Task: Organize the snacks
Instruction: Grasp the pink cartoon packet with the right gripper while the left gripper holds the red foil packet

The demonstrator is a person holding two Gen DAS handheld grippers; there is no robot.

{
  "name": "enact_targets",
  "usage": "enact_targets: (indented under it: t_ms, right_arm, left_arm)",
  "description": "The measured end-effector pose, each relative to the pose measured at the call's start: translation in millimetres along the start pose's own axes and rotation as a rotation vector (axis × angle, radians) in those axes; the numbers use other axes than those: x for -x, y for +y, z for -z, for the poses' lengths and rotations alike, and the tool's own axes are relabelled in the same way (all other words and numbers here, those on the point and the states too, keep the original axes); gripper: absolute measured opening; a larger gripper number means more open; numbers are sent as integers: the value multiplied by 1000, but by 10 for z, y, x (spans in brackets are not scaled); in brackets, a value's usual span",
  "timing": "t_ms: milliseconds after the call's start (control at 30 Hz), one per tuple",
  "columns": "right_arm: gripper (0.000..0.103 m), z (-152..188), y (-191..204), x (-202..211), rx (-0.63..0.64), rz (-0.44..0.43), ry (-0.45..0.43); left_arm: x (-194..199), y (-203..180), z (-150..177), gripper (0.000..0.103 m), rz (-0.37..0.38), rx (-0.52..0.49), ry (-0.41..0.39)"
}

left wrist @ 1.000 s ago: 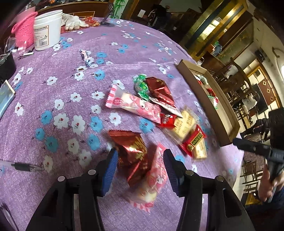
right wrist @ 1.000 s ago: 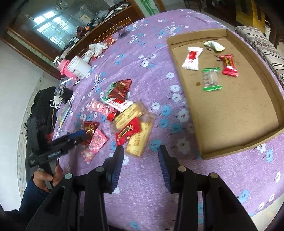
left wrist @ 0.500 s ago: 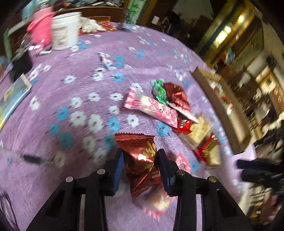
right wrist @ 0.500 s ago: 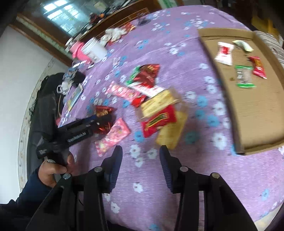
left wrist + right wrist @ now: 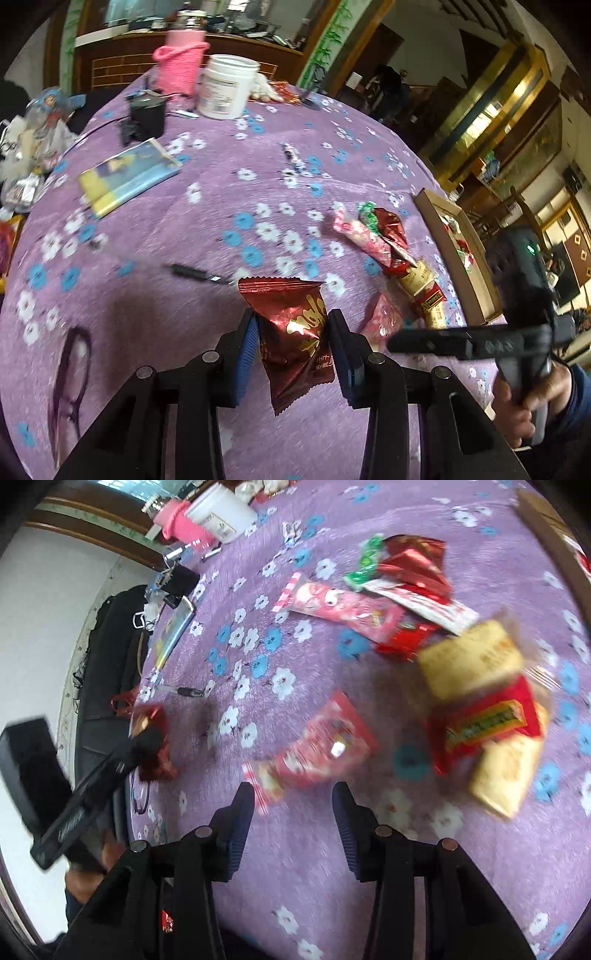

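Left wrist view: left gripper (image 5: pixel 291 334), blue pads pressed to both sides of a dark red foil snack packet (image 5: pixel 293 332), packet upright between the jaws with its crimped top edge up; purple flowered tablecloth (image 5: pixel 207 229) beneath; black pen (image 5: pixel 195 274) on the cloth just left of the packet; pink snack packet (image 5: pixel 382 320) lying just right of the gripper; heap of snacks (image 5: pixel 388 243) farther right, including a long pink packet, red foil and yellow biscuit packs; wooden tray (image 5: pixel 476 284) at the right table edge beyond the heap, a few sweets in it; blue and yellow booklet (image 5: pixel 127 177) at far left; white tub (image 5: pixel 227 86) and pink knitted holder (image 5: pixel 181 66) at the far edge; right gripper (image 5: pixel 391 341) seen from the side at near right, its fingers pointing left above the pink packet.

Right wrist view: right gripper (image 5: pixel 293 799), jaws standing wide with nothing between them, above the tablecloth (image 5: pixel 295 878); pink snack packet (image 5: pixel 317 746) lying just beyond the fingertips, blurred; yellow biscuit packs and a red bar in the heap (image 5: pixel 484 701) at right; long pink packet (image 5: pixel 343 605) farther off; left gripper (image 5: pixel 142 740) at left, the dark red packet (image 5: pixel 155 749) at its tip; pen (image 5: pixel 184 691) just beyond it.
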State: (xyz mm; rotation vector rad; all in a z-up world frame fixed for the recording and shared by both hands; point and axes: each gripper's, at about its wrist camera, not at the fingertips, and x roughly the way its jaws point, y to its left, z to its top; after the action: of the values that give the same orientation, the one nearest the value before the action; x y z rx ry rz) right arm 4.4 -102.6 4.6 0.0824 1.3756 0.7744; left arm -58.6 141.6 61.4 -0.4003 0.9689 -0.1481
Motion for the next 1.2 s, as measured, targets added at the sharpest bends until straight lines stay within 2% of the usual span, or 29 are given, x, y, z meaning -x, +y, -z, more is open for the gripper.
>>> enact_targets:
  t_ms: [133,233,267,500,533,567,600,900,1200]
  right_arm:
    - [43,-223,210,-143,57,71,-11]
    - [43,-357,408,-291,164,153,0]
    - [43,-356,448,-327,181,191,7]
    - [43,-109,531,-353,269,251,4]
    - [41,-79,547,-350,287,264,-8]
    - [26,-60,563,-356,305,286,-15]
    - [23,-31,560,-335,316,291,-28]
    - [22,101,304,214,202,150,-166]
    - [22,246,-80,703,102,101,-244]
  left_arm:
    - [97,123,57,40,-12,26,-13]
    - [140,194,99,40,-17,42,-17]
    - [160,204,113,40,-18,41,-19]
    - [138,172,140,40,-2,30,-15]
    - [106,145,141,40,0,25,-10]
    - [83,123,135,40,3,22,-5]
    - [51,96,126,40,10,17,2]
    - [-121,-332,41,40,101,-50,27]
    - [-252,-979,-73,40,167,-140,47]
